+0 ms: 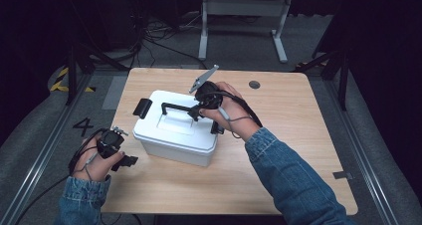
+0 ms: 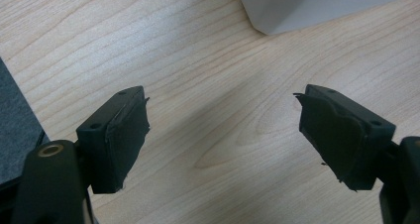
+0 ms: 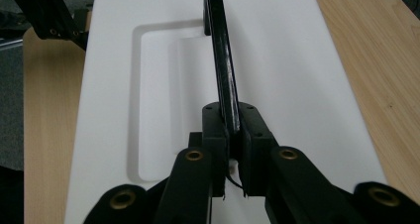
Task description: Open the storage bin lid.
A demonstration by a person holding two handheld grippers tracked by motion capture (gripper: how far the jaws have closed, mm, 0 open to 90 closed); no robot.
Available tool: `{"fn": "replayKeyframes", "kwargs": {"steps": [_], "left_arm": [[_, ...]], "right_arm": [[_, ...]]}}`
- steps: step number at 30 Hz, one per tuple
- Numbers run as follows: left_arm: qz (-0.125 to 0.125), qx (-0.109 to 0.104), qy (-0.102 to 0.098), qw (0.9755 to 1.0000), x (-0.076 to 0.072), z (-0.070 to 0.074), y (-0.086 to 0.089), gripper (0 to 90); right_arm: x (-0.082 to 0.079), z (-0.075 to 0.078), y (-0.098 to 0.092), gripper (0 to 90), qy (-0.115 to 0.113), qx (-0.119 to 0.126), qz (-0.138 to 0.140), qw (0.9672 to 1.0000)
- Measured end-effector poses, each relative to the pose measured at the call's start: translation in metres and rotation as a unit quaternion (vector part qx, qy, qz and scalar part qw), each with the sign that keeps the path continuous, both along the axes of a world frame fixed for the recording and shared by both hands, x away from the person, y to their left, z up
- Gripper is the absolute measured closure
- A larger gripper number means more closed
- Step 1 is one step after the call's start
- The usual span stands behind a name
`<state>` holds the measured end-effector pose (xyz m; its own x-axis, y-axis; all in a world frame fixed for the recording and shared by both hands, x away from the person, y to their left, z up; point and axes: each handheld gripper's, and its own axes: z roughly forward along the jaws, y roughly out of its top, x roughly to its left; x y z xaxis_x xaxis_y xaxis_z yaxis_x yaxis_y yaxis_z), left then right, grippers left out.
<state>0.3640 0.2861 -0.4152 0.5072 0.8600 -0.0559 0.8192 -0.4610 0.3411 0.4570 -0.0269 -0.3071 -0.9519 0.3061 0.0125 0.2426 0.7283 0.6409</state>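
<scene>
Gripping the black handle (image 3: 224, 60) of the white box (image 1: 169, 135), my right gripper (image 1: 195, 112) has its jaws clamped on the bar: in the right gripper view the two black pads press flat against either side of the thin upright handle, with no gap showing between pad and bar. That handle stands raised above the recessed panel in the box lid (image 3: 297, 85), and it runs away from the gripper along the middle of the lid.

From the high view, the white box sits on the wooden table (image 1: 298, 135), its near corner pointing toward me. A black latch (image 1: 143, 108) hangs on the box's left end. My right hand (image 1: 226, 108) comes in over the right half of the box, the blue denim sleeve (image 1: 293, 180) stretching back from it to the near right of the box.

My left gripper (image 1: 130, 161) rests low at the table's near edge, just left of the box and apart from it. In the left gripper view its jaws stand wide apart with only bare wood between them, and a corner of the white box (image 2: 317, 6) lies beyond them, not touched by either pad. The left hand (image 1: 94, 163) holds it near the table's edge.
</scene>
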Motion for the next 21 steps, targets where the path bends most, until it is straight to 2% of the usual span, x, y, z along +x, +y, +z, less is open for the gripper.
{"fn": "replayKeyframes", "kwargs": {"steps": [4, 7, 14, 21], "left_arm": [[0.006, -0.006, 0.004, 1.0000, -0.001, 0.000, 0.000, 19.8], [0.000, 0.000, 0.002, 1.0000, 0.000, -0.001, 0.000, 19.7], [0.001, -0.001, 0.002, 1.0000, -0.001, 0.000, 0.001, 19.8], [0.003, -0.002, 0.002, 1.0000, -0.001, -0.001, 0.000, 19.8]], "right_arm": [[-0.003, 0.007, 0.000, 85.1, -0.009, 0.012, 0.004, 0.9999], [-0.004, 0.012, -0.001, 85.1, -0.013, 0.015, 0.005, 0.9998], [-0.007, 0.028, -0.006, 85.2, -0.026, 0.045, 0.008, 0.9986], [-0.012, 0.040, -0.012, 85.2, -0.038, 0.056, 0.010, 0.9976]]}}
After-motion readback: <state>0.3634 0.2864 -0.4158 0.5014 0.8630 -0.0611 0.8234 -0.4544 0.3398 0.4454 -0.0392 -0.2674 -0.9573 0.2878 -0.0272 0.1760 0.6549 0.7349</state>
